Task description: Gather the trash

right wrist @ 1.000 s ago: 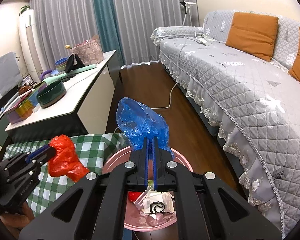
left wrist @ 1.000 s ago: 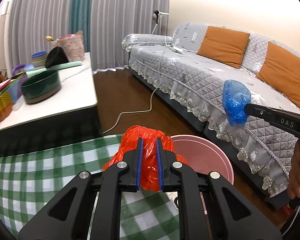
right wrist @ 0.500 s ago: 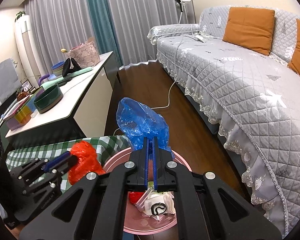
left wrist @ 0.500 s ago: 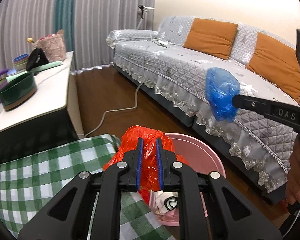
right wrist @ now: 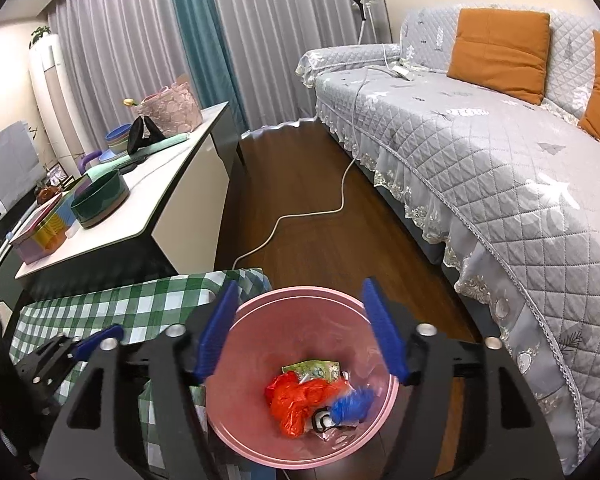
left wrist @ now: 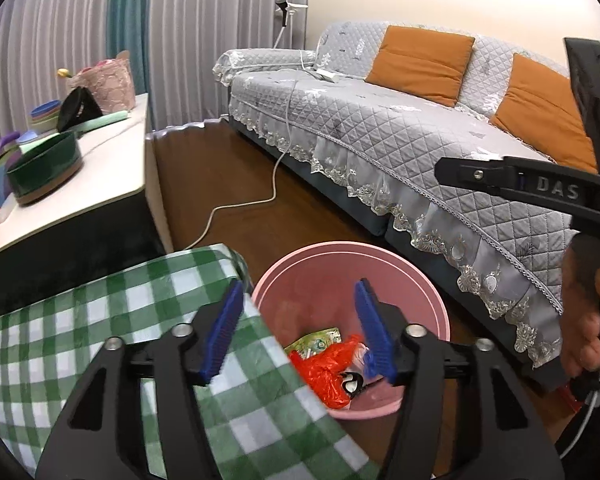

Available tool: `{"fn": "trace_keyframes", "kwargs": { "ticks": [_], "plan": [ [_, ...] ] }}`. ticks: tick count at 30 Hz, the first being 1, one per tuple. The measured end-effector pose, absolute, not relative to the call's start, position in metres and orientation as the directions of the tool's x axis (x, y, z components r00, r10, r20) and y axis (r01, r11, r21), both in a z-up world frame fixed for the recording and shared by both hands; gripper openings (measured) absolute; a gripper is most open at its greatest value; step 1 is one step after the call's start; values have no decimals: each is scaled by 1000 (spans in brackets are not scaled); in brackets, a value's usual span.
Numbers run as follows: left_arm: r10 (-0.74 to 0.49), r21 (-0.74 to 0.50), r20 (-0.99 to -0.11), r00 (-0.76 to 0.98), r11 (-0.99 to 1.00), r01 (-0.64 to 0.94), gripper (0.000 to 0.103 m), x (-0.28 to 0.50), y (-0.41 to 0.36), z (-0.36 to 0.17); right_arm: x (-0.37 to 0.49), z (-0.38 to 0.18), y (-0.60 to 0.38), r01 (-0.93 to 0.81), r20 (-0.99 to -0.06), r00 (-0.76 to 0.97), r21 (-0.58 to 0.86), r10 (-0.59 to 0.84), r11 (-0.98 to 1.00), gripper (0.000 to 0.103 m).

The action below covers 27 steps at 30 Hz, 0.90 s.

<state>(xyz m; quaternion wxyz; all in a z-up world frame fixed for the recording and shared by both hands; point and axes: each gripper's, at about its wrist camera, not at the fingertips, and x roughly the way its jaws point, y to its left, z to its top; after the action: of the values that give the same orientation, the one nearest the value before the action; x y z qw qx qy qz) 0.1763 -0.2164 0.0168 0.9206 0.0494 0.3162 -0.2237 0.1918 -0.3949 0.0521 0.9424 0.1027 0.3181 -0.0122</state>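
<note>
Sofa (right wrist: 500, 152): grey quilted cover, two orange cushions; stands beside the pink bin, cut off at the right edge of both views.
Checked cloth (left wrist: 80, 332): green and white, on the surface just beside the pink bin; its near part is hidden behind the gripper bodies.
Pink bin (right wrist: 240, 432): on the wooden floor, directly below both grippers; earlier it held only wrappers, now also both bags.
Right gripper (right wrist: 300, 332): above the pink bin, jaws spread wide with nothing between them; they have just been opening, and a second ago they pinched the blue bag. In the left wrist view only its upper finger and a holding hand (left wrist: 584, 320) show.
Left gripper (left wrist: 300, 328): over the rim of the pink bin, jaws apart and empty, just opened; a second ago they clamped the red bag.
Red bag (right wrist: 296, 404): crumpled inside the pink bin, on the litter.
Blue bag (right wrist: 352, 404): inside the pink bin, touching the red bag; motion-blurred, outline unclear.
Litter under the bags: a green wrapper (right wrist: 316, 370) and white scraps, partly covered, too small to identify.
</note>
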Motion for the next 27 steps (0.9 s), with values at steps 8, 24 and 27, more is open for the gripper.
{"fn": "trace_keyframes", "kwargs": {
  "ticks": [8, 24, 27],
  "plan": [
    [-369, -100, -613, 698, 913, 395, 78, 125, -178, 31, 175, 60, -377, 62, -571, 820, 171, 47, 983, 89],
    [-196, -141, -600, 775, 980, 139, 85, 10, -56, 43, 72, 102, -306, 22, -543, 839, 69, 19, 997, 98],
    [-141, -131, -612, 778, 988, 76, 85, -5, -45, 34, 45, 100, -284, 2, -551, 834, 46, 24, 999, 98]
  ]
}}
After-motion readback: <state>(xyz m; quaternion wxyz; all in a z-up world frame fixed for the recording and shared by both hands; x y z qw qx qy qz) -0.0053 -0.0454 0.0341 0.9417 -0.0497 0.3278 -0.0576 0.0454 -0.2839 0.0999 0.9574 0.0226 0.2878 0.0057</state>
